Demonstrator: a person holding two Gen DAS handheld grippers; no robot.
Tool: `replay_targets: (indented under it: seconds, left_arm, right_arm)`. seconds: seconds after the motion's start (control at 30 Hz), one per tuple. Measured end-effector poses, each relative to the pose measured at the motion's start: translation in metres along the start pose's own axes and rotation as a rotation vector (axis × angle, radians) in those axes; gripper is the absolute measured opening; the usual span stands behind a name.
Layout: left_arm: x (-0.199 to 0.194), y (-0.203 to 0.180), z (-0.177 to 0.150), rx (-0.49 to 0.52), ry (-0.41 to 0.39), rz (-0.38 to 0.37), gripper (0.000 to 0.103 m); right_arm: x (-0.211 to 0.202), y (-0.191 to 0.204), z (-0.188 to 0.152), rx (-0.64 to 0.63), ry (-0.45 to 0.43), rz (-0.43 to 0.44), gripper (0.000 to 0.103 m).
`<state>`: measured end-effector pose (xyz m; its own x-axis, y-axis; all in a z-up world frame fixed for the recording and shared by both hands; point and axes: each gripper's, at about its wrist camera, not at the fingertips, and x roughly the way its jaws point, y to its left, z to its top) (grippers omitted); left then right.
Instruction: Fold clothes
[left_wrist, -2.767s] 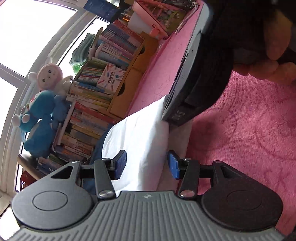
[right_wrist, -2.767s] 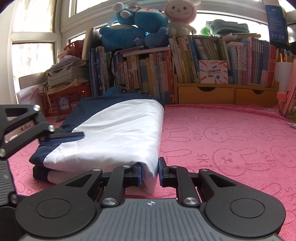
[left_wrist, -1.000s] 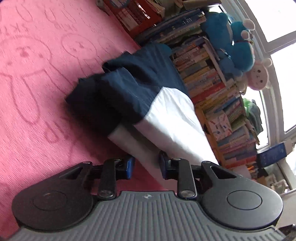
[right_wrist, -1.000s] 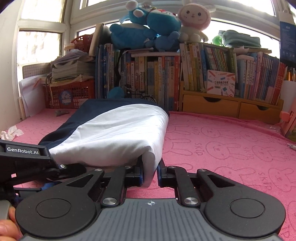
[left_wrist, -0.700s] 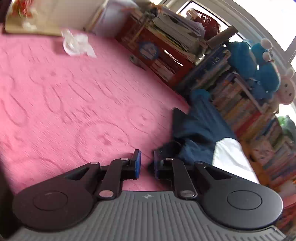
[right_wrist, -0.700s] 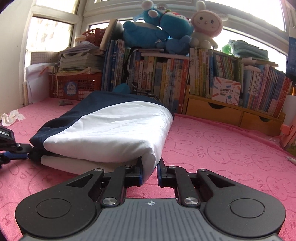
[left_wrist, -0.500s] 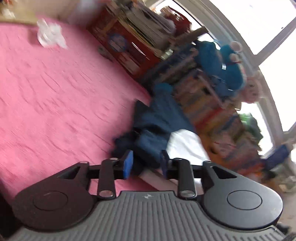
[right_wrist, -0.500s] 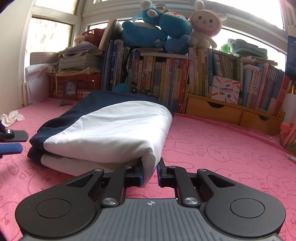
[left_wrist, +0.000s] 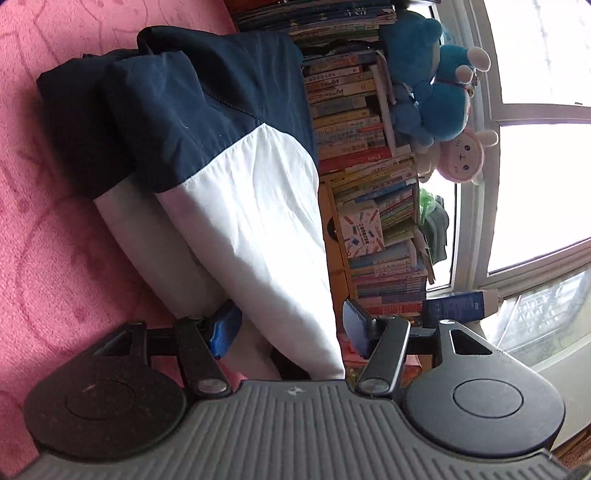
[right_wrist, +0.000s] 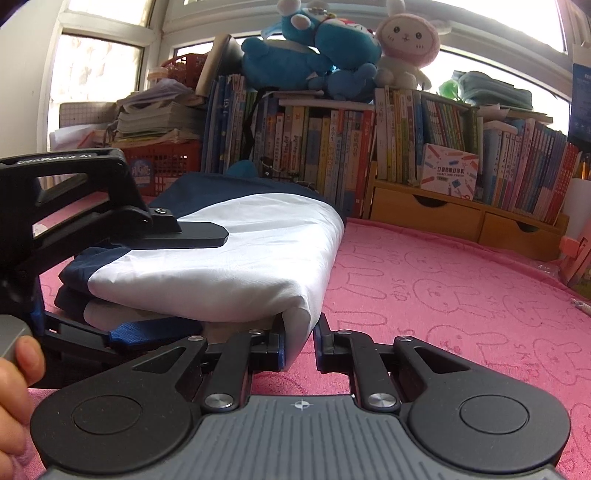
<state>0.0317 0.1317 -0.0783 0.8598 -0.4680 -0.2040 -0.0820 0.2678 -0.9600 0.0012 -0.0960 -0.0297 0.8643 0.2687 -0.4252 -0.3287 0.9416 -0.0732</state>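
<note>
a home, likely a child's room: picture books (right_wrist: 332, 147) and plush toys (right_wrist: 314, 62) at top of frame, pink bunny mat (right_wrist: 461, 288) below

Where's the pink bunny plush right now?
In the right wrist view the pink bunny plush sits top centre on the bookshelf, right of the blue plush toys, before the window.

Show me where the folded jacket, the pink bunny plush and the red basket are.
folded jacket (right_wrist: 236, 266): right wrist view, white top panel.
pink bunny plush (right_wrist: 406, 35): right wrist view, its face.
red basket (right_wrist: 166, 173): right wrist view, front lattice wall.
</note>
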Motion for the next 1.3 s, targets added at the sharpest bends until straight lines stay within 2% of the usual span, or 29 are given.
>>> replay_targets:
  seconds: [0.3, 0.4, 0.43, 0.5, 0.53, 0.57, 0.63, 0.7, 0.77, 0.83, 0.87, 0.9, 0.93, 1.0, 1.07, 1.13, 1.27, 1.3]
  left_arm:
    - [-0.003, 0.006, 0.016, -0.023, -0.182, 0.007, 0.06]
    - [-0.002, 0.005, 0.024, -0.055, -0.195, 0.005, 0.062]
    - [-0.005, 0.003, 0.027, -0.037, -0.203, 0.017, 0.059]
    - [-0.019, -0.007, 0.029, 0.071, -0.283, 0.076, 0.045]
    - [-0.028, -0.013, 0.03, 0.145, -0.332, 0.122, 0.033]
    - [-0.036, -0.015, 0.029, 0.195, -0.366, 0.165, 0.03]
    - [-0.051, -0.019, 0.029, 0.292, -0.43, 0.249, 0.03]
    - [-0.05, -0.01, 0.034, 0.24, -0.376, 0.196, 0.034]
    - [-0.05, -0.002, 0.04, 0.188, -0.322, 0.144, 0.056]
    - [-0.039, 0.0, 0.044, 0.166, -0.294, 0.123, 0.059]
    - [-0.034, -0.002, 0.045, 0.17, -0.292, 0.14, 0.054]
    - [-0.03, -0.005, 0.046, 0.185, -0.3, 0.173, 0.041]
    - [-0.028, -0.01, 0.044, 0.223, -0.325, 0.231, 0.013]
    - [-0.033, -0.02, 0.04, 0.314, -0.377, 0.262, 0.008]
    - [-0.043, -0.029, 0.035, 0.416, -0.428, 0.289, 0.007]
    - [-0.05, -0.034, 0.032, 0.499, -0.452, 0.337, 0.007]
    - [-0.051, -0.017, 0.038, 0.488, -0.39, 0.406, 0.009]
    - [-0.052, -0.012, 0.04, 0.464, -0.372, 0.401, 0.009]
  right_arm:
    - [0.0, 0.003, 0.0, -0.017, 0.006, -0.021, 0.016]
    - [0.0, 0.006, 0.0, -0.032, 0.006, -0.03, 0.016]
    - [0.0, 0.007, 0.0, -0.039, 0.007, -0.035, 0.017]
    - [0.0, 0.008, -0.001, -0.061, 0.01, -0.05, 0.019]
    - [0.0, 0.008, -0.002, -0.07, 0.011, -0.055, 0.02]
    - [0.0, 0.008, -0.003, -0.074, 0.012, -0.06, 0.02]
    - [0.001, 0.009, -0.003, -0.077, 0.018, -0.068, 0.02]
    - [0.002, 0.011, -0.002, -0.085, 0.019, -0.074, 0.02]
    - [0.005, 0.014, -0.001, -0.097, 0.028, -0.081, 0.021]
    - [0.007, 0.017, 0.0, -0.108, 0.037, -0.088, 0.021]
    - [0.008, 0.018, 0.001, -0.114, 0.041, -0.091, 0.023]
    - [0.01, 0.02, 0.002, -0.12, 0.046, -0.095, 0.024]
    - [0.011, 0.022, 0.003, -0.133, 0.048, -0.106, 0.024]
    - [0.012, 0.026, 0.005, -0.166, 0.042, -0.125, 0.025]
    - [0.013, 0.03, 0.006, -0.214, 0.029, -0.165, 0.035]
    - [0.014, 0.031, 0.005, -0.23, 0.037, -0.173, 0.035]
    - [0.018, 0.026, 0.001, -0.215, 0.07, -0.156, 0.037]
    - [0.018, 0.024, 0.0, -0.205, 0.078, -0.148, 0.037]
